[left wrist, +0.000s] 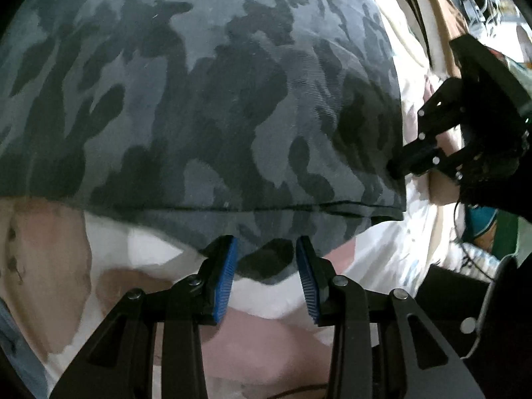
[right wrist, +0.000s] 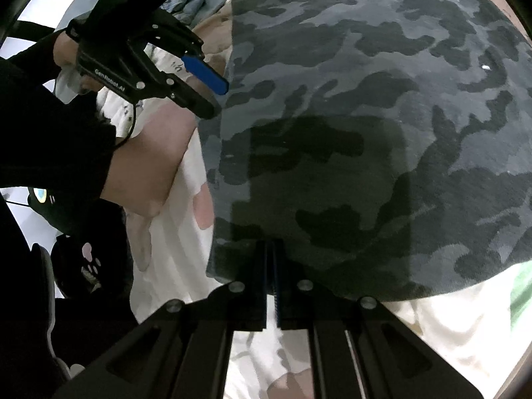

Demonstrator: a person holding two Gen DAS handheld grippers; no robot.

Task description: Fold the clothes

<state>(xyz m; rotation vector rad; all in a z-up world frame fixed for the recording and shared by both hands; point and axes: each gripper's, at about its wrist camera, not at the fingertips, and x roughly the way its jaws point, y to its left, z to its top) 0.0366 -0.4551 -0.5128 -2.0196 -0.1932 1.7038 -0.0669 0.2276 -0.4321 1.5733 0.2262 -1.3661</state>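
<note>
Nearest the left tool [left wrist: 267, 272], its blue pads stand partly apart with a dangling fold of the grey-and-black camouflage cotton garment [left wrist: 206, 99] between them; whether they pinch it I cannot tell. Along that garment's near edge, the right tool [right wrist: 272, 266] is closed tight on the hem. Beyond both, the garment spreads flat over a white-and-pink patterned bedsheet [left wrist: 382, 252]. If the left side is loose, pulling could slip that corner free and skew the fold.

Left claw [left wrist: 266, 277] black, blue ribbed pads, silver screws; right claw [right wrist: 272, 286] alike — black sleeves.
</note>
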